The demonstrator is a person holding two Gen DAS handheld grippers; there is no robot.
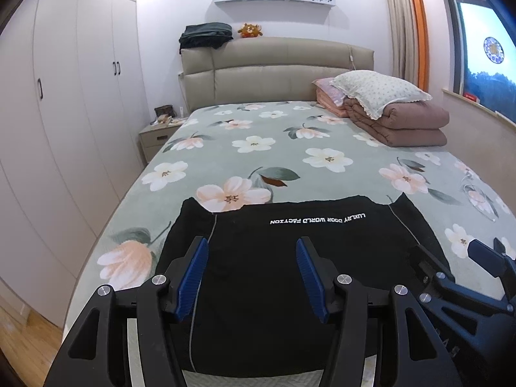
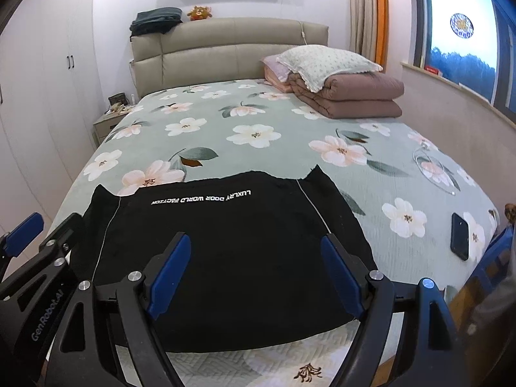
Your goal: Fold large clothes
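On floral green bedspread (image 2: 290, 129), near the foot edge: flat black printed garment (image 2: 225, 242), partly folded. Left gripper (image 1: 251, 274) and right gripper (image 2: 254, 271) above, both spread, empty. Next, probably: grasping near hem corners, folding forward.

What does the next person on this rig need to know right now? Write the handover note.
Left gripper: jaws open, nothing between them, above the near left part of the black garment.
Right gripper: jaws open and empty, above the garment's near right part.
Garment: flat on the flowered bedspread near the foot of the bed, white lettering toward the headboard, side panels look tucked in.
Phone: on the bed right of the garment.
Done: apparently partly folded.
Left: likely grip the near edge and fold it over.
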